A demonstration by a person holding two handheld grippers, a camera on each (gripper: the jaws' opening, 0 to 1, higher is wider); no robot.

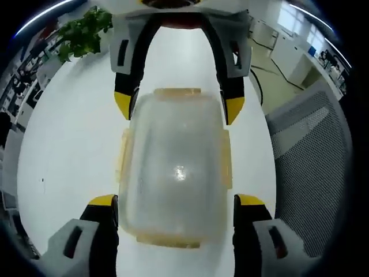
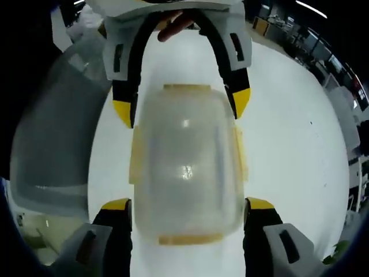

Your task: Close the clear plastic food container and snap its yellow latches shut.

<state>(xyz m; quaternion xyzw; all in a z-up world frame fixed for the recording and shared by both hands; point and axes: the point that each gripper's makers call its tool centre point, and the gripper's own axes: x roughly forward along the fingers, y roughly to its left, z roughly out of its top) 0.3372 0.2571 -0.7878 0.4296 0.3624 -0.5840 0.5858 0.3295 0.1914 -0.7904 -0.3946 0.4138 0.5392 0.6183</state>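
A clear plastic container [image 1: 176, 167] with its lid on lies lengthwise on the white table [image 1: 69, 144]. Pale yellow latches sit on all its sides, such as the right latch [image 1: 226, 158] and the far latch [image 1: 177, 91]; I cannot tell whether they are snapped. My left gripper [image 1: 176, 202] is open, its yellow-tipped jaws straddling the container's near end. The right gripper [image 1: 177, 105] straddles the far end, also open. In the right gripper view the same container [image 2: 187, 167] lies between my right gripper [image 2: 187, 205] and the left gripper [image 2: 181, 107].
A grey mesh office chair [image 1: 311, 156] stands by the table's edge, seen again as the chair [image 2: 52, 133] at the left. A green plant [image 1: 83, 32] stands at the far corner. A fingertip [image 2: 173, 23] shows on the opposite gripper's handle.
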